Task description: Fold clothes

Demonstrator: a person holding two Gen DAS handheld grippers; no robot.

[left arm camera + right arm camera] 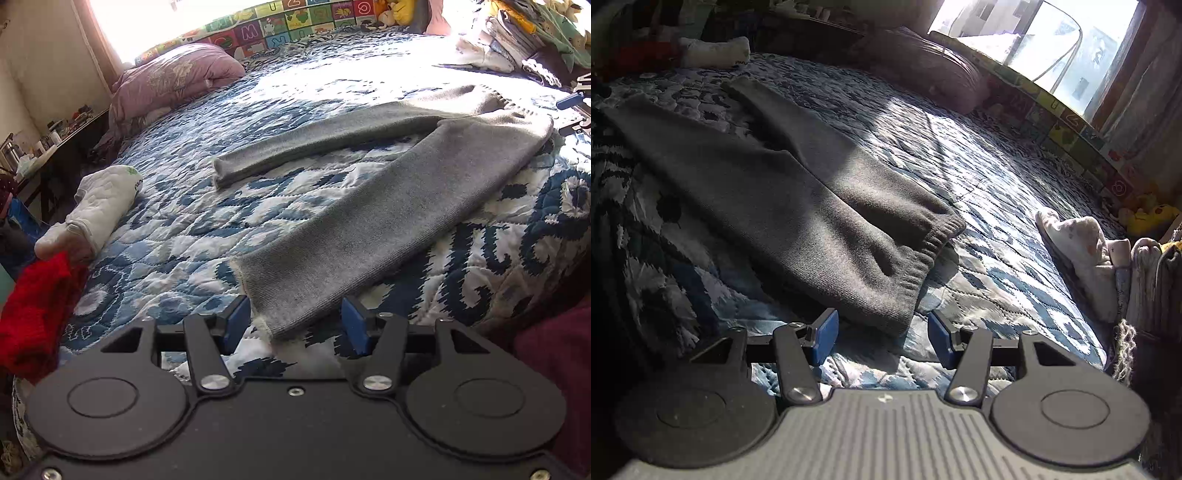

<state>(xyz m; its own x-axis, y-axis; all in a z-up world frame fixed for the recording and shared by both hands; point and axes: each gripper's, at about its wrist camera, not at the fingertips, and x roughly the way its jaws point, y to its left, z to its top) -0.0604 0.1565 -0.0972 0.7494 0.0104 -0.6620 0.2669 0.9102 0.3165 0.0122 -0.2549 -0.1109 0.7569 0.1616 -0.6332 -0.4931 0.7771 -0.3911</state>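
Left wrist: both tools (295, 325) (882, 338) apart; red garment (33, 314) (left) beside grey trousers (369, 221).

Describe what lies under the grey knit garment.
The grey knit garment lies flat on the blue-and-white quilt, which shows all around it. Anything beneath the fabric itself is covered.

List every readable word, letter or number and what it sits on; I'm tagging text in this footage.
"M", "U", "Z": single letters on tiles of the alphabet mat at the bed's far edge.
Other tiles: pictures or letters too blurred to read.
Dark print on the white rolled garment: partly visible, unreadable.
Grey knit garment: no text.
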